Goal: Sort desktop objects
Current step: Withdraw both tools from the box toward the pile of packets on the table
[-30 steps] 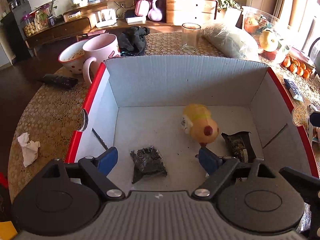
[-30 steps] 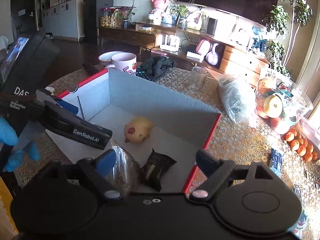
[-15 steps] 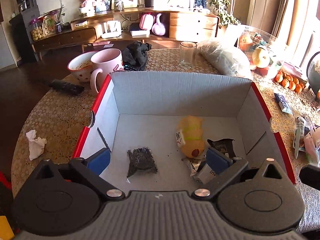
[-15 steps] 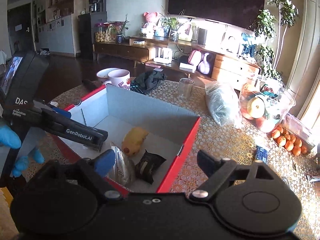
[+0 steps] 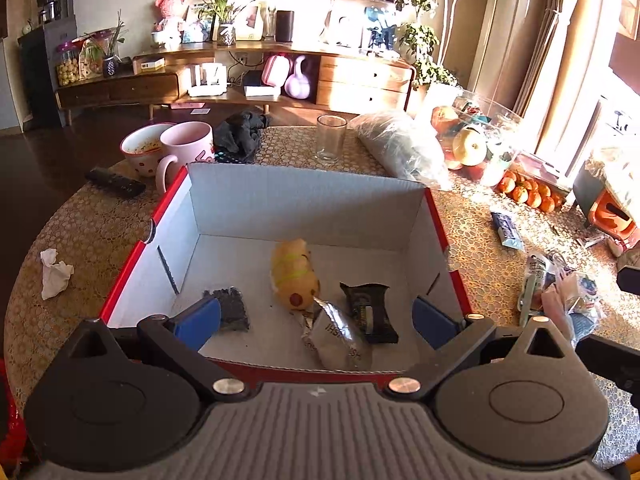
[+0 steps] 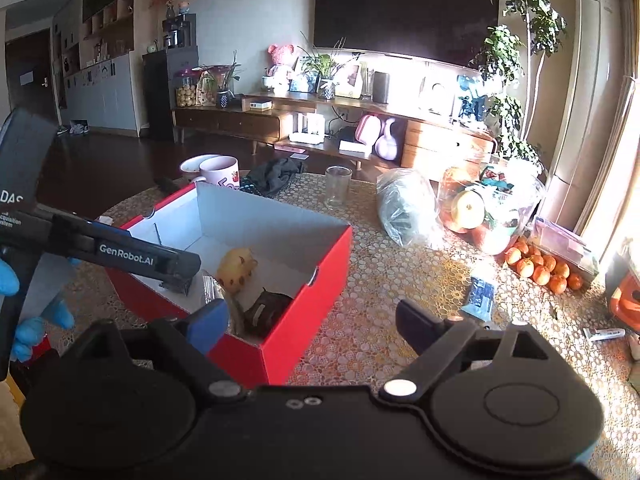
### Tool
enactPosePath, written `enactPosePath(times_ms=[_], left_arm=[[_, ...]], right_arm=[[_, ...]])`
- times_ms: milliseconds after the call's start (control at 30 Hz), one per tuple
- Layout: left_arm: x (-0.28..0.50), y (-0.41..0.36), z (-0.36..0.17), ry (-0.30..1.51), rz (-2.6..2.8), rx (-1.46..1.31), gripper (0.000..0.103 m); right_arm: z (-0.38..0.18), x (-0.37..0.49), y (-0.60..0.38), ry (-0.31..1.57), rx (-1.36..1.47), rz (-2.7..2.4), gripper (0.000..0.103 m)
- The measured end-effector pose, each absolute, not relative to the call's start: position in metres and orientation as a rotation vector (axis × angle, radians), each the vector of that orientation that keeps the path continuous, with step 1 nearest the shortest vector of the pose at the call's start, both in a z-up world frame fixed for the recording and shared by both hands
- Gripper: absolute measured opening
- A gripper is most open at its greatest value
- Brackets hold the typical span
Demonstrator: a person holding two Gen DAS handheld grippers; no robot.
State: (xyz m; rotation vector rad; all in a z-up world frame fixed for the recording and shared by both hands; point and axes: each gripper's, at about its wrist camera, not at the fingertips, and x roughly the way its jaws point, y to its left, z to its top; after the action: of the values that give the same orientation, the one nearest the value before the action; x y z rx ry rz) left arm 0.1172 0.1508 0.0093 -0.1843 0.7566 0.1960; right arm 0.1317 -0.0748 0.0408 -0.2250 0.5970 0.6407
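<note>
On the left, the left gripper (image 5: 316, 320) hangs with its jaws wide and empty above the near edge of the red box (image 5: 168, 204). In the box lie, left to right, a dark packet (image 5: 232, 308), a yellow toy (image 5: 294, 274), a silver pouch (image 5: 340, 340) and a black wrapper (image 5: 370, 312). Farther right, the right gripper (image 6: 312, 318) is spread wide too, holding nothing, over the box's near corner and the patterned table (image 6: 380, 280).

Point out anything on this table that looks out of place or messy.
A crumpled tissue lies loose near the table's left edge. A dirty bowl with food residue sits behind the pink mug, and a dark cloth is bunched beside them. Nothing looks spilled or broken.
</note>
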Motion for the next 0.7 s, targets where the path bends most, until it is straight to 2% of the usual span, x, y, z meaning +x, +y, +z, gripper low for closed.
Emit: enactPosePath(times_ms=[700], left_arm=[[0.089,0.053,0.02,0.698,0.089,-0.124,0.103]], right_arm=[[0.036,0.109,-0.17,0.565,-0.114,0.514,0.091]])
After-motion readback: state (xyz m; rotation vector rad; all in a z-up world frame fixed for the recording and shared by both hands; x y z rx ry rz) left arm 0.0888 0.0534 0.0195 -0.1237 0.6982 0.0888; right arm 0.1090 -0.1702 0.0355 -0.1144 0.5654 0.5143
